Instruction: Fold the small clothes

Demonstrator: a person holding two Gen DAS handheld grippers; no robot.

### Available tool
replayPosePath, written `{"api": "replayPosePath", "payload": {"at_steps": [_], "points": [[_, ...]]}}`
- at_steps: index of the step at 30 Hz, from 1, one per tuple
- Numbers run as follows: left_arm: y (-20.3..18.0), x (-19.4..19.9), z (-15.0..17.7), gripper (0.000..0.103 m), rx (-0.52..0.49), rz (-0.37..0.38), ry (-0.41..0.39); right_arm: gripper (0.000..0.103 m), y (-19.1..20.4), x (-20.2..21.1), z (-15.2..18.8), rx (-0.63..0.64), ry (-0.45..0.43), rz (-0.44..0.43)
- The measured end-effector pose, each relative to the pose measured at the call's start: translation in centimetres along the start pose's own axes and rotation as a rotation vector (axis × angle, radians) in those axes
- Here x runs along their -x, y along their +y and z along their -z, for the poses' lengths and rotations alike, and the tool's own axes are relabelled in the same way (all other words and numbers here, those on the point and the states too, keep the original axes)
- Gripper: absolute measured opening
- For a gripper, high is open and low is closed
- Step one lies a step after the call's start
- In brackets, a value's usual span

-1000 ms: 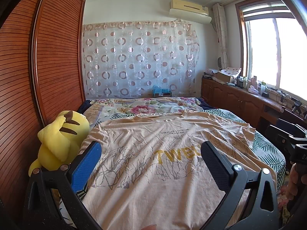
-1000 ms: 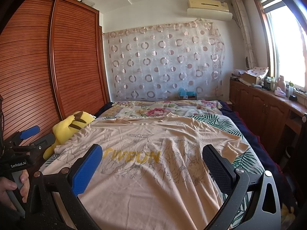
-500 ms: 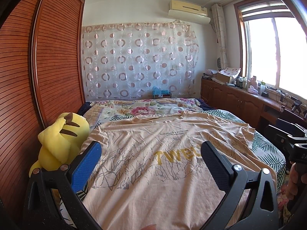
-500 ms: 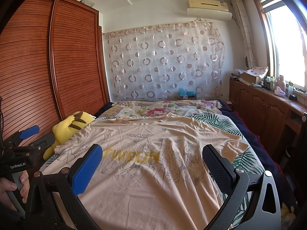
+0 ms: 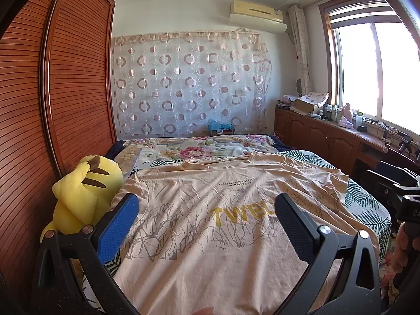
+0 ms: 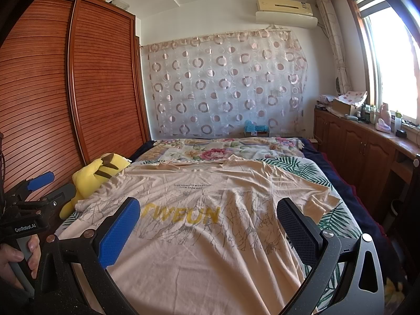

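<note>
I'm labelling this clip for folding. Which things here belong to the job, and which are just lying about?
Part of the job:
T-shirt, spread flat on the bed
left tongs, open
right tongs, open

Just lying about:
yellow plush toy
floral blanket
box on the cabinet

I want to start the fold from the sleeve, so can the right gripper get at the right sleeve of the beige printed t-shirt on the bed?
Probably yes. The right gripper is open above the beige printed t-shirt, and its right sleeve lies flat on the leaf-print bedsheet with nothing over it.
</note>
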State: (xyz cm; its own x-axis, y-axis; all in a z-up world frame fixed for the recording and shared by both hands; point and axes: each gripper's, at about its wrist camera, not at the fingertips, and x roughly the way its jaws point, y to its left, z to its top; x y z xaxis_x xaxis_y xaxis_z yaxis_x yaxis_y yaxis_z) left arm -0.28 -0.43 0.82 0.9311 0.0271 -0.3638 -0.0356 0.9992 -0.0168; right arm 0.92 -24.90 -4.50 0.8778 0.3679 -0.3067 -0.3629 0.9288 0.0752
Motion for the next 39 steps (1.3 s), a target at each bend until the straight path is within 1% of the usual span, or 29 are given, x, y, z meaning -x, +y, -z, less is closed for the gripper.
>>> {"api": "replayPosePath", "payload": {"at_steps": [24, 26, 30, 33, 35, 38, 39], "points": [[-0.1, 0.0, 0.2, 0.103, -0.006, -0.002, -0.003, 0.103, 0.1, 0.2, 0.0, -0.002, -0.001, -0.004], [0.0, 0.2, -0.2, 0.103, -0.005, -0.001, -0.001, 0.103, 0.1, 0.1, 0.0, -0.003, 0.0, -0.006], [0.5, -0.1, -0.2, 0.103, -0.001, 0.011, 0.018, 0.103, 0.1, -0.3, 0.1, -0.004, 0.006, -0.007], [1.5, -1.2, 0.4, 0.103, -0.005, -0.005, 0.05, 0.103, 0.2, -0.8, 0.2, 0.0, 0.016, -0.011], [2.0, -1.9, 1.1, 0.103, -0.009, -0.01, 0.057, 0.103, 0.2, -1.3, 0.2, 0.005, 0.025, -0.014], [4.0, -3.3, 2.2, 0.103, 0.0, -0.028, 0.091, 0.103, 0.5, -2.5, 0.3, 0.016, 0.043, -0.008], [4.0, -3.4, 2.4, 0.103, 0.002, -0.029, 0.095, 0.103, 0.7, -2.8, 0.4, 0.022, 0.047, -0.009]]}}
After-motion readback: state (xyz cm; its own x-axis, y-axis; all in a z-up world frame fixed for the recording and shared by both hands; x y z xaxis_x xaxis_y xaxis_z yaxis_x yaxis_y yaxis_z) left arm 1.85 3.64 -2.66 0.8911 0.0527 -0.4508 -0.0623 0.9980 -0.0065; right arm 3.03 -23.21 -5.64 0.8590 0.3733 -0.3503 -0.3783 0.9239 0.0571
